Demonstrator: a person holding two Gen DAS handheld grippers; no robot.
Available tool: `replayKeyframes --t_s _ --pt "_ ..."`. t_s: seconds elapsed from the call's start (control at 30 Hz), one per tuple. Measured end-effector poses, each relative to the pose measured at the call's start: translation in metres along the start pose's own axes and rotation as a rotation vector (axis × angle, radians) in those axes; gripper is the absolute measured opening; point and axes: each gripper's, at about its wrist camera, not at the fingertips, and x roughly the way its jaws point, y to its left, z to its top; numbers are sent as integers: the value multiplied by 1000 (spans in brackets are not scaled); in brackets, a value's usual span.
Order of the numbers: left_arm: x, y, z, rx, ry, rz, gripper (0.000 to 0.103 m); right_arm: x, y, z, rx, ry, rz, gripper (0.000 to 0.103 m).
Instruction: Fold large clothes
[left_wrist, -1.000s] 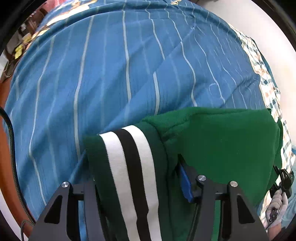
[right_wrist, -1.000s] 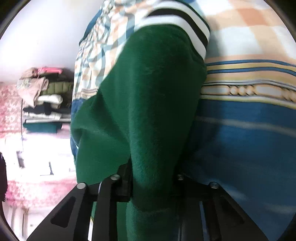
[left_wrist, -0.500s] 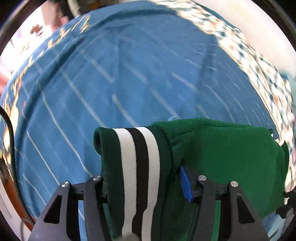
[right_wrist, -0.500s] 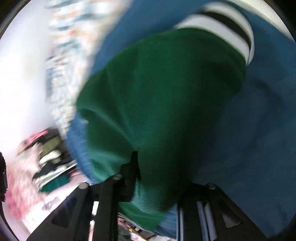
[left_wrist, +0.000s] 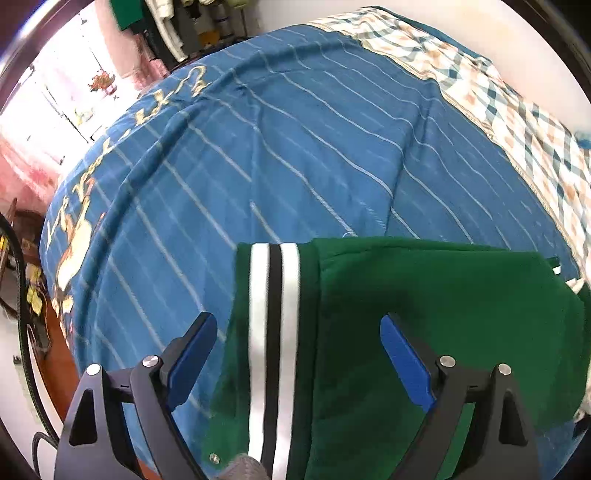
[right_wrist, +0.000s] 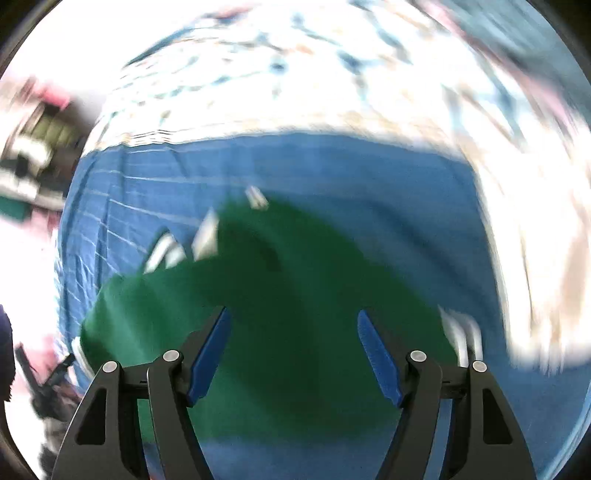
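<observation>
The right wrist view is smeared by motion: the green garment (right_wrist: 295, 295) has soft edges and its white stripes (right_wrist: 207, 232) are streaks. In the left wrist view the garment's near end is cut off by the picture's edge.

Premises are a domestic bedroom. A bed occupies most of the left wrist view, covered by a blue pinstriped bedspread (left_wrist: 295, 147) with a plaid-patterned section (left_wrist: 517, 122) at the upper right of the frame. Stacked folded clothes (left_wrist: 173, 26) sit at the upper left, beside a pink floral wall (left_wrist: 22, 170) at the left edge.
</observation>
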Motion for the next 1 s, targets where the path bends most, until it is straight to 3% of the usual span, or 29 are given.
replayKeyframes --t_s 0.07,0.13,0.23,0.3,0.4,0.5,0.6,0.63,0.67,0.73,0.8,0.87,1.0 --pt "9 -4 0 20 -3 8 90 29 29 36 -104 51 -10 73" --pt "18 -5 -2 29 5 30 90 72 48 65 -211 158 -30 72" --pt "41 -7 -7 57 39 81 90 102 70 77 -295 248 -33 9" --pt "56 -4 -13 64 68 87 91 88 69 87 -235 176 16 8" --pt "63 2 -18 40 73 55 93 62 32 105 24 47 115 7" --pt "66 7 -18 10 78 30 96 87 12 110 171 72 147 8" --pt "66 11 -18 -12 91 18 98 121 12 111 164 175 85 9" --pt "64 13 -17 -17 95 17 98 118 9 114 183 183 92 12" --pt "61 14 -16 -21 96 20 98 107 7 117 191 181 68 21" --pt "46 16 -15 -19 73 40 98 73 11 117 163 100 14 30" --pt "25 21 -15 -30 37 52 98 37 32 110 68 14 -13 30" --pt "8 24 -16 -56 10 54 98 19 56 93 -36 7 11 30" --pt "-3 18 -23 -72 -32 71 98 64 104 59 -192 199 113 30"
